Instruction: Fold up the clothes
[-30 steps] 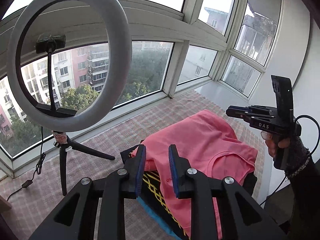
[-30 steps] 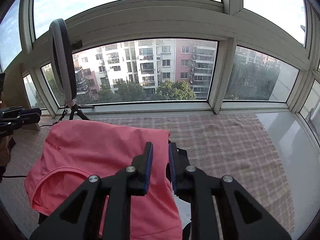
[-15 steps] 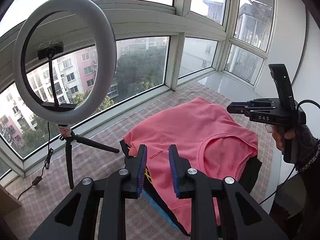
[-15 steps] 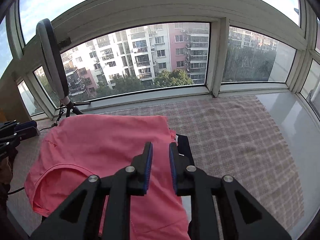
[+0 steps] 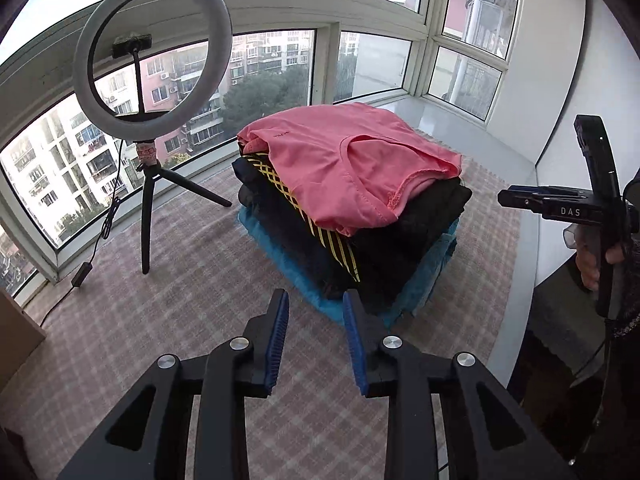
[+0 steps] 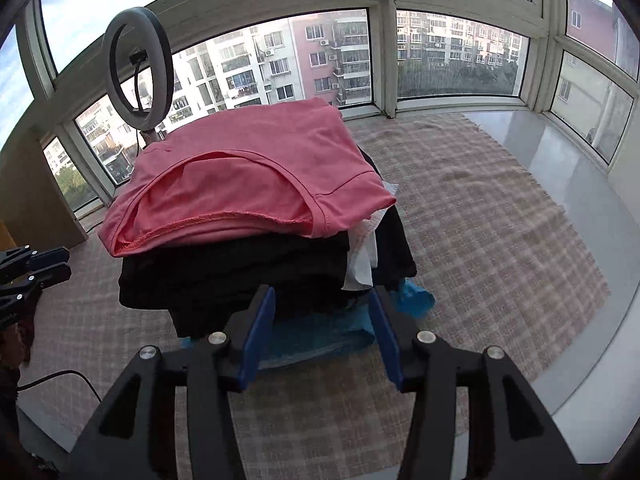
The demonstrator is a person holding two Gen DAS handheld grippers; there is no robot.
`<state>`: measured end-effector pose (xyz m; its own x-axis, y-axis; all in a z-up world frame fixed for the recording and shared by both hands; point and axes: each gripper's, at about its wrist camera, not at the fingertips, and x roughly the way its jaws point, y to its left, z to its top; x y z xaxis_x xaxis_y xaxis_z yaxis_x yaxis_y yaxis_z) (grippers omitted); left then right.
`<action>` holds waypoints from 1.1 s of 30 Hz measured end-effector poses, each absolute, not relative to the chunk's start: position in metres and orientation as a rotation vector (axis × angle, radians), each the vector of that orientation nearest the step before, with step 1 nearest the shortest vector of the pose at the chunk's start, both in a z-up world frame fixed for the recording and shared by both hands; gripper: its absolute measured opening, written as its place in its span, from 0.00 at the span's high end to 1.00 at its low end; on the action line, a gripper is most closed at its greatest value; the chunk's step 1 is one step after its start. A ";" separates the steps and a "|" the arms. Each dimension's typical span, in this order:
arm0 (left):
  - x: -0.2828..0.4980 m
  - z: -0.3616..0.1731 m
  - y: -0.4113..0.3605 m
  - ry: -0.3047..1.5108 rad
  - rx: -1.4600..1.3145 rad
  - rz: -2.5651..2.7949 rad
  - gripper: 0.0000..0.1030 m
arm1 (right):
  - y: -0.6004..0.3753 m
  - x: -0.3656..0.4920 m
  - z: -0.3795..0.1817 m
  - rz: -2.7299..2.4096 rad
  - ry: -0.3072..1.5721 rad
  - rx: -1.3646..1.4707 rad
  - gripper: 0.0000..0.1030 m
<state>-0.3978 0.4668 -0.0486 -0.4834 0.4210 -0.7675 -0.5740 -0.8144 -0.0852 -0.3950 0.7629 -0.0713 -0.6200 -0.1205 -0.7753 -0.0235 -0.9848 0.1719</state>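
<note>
A folded pink shirt (image 5: 340,160) tops a stack of folded clothes: black pieces (image 5: 400,236), a dark one with yellow stripes (image 5: 332,236) and a blue one (image 5: 288,264) at the bottom. My left gripper (image 5: 315,294) hovers short of the stack's near corner, its jaws opening with nothing between them. The right wrist view shows the pink shirt (image 6: 248,176) over the black layers (image 6: 232,276), with a white piece (image 6: 362,256) sticking out. My right gripper (image 6: 322,292) is back from the stack, jaws opening, holding nothing. Each gripper appears in the other's view: right (image 5: 520,199), left (image 6: 56,264).
A ring light on a tripod (image 5: 152,60) stands left of the stack, its cable (image 5: 82,272) trailing over the plaid cloth (image 5: 180,280). Windows wrap the far side. A glossy white ledge (image 6: 560,160) lies to the right, a wooden box edge (image 5: 16,332) at far left.
Both grippers have drawn back from the stack, which now sits farther off and shows its full height. The right jaws have spread much wider, the left slightly.
</note>
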 end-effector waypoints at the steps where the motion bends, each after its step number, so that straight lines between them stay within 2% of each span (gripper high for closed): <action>1: -0.390 -0.048 0.458 0.228 -1.118 2.290 0.73 | 0.758 -0.382 -0.067 -2.776 -0.309 1.314 0.53; 3: -0.375 -0.045 0.446 0.234 -1.107 2.322 0.71 | 0.739 -0.357 -0.058 -2.804 -0.354 1.273 0.53; 6: -0.351 -0.033 0.426 0.197 -1.069 2.322 0.57 | 0.690 -0.325 -0.047 -2.915 -0.244 1.253 0.50; 8: -0.335 -0.023 0.416 0.204 -1.029 2.331 0.55 | 0.660 -0.305 -0.040 -2.967 -0.209 1.217 0.48; 12: -0.295 -0.007 0.389 0.265 -0.947 2.382 0.41 | 0.614 -0.272 -0.028 -2.973 -0.280 1.183 0.48; 16: -0.259 0.005 0.345 0.201 -0.907 2.401 0.28 | 0.575 -0.232 -0.014 -3.041 -0.256 1.169 0.48; 18: -0.242 0.007 0.320 0.169 -0.904 2.424 0.27 | 0.557 -0.210 -0.007 -3.083 -0.225 1.158 0.48; 21: -0.222 0.006 0.284 0.165 -0.921 2.509 0.27 | 0.532 -0.180 0.000 -3.152 -0.173 1.140 0.35; 28: -0.191 0.010 0.215 0.133 -0.930 2.588 0.27 | 0.480 -0.127 0.007 -3.187 -0.123 1.107 0.35; 33: -0.174 0.017 0.194 0.147 -0.894 2.628 0.25 | 0.453 -0.104 0.012 -3.213 -0.043 1.089 0.35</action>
<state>-0.1739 0.1935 0.0171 -0.7353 0.3017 -0.6069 -0.3673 -0.9299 -0.0173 -0.1045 0.4534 0.0116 -0.7658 0.2271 -0.6016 -0.2432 -0.9684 -0.0559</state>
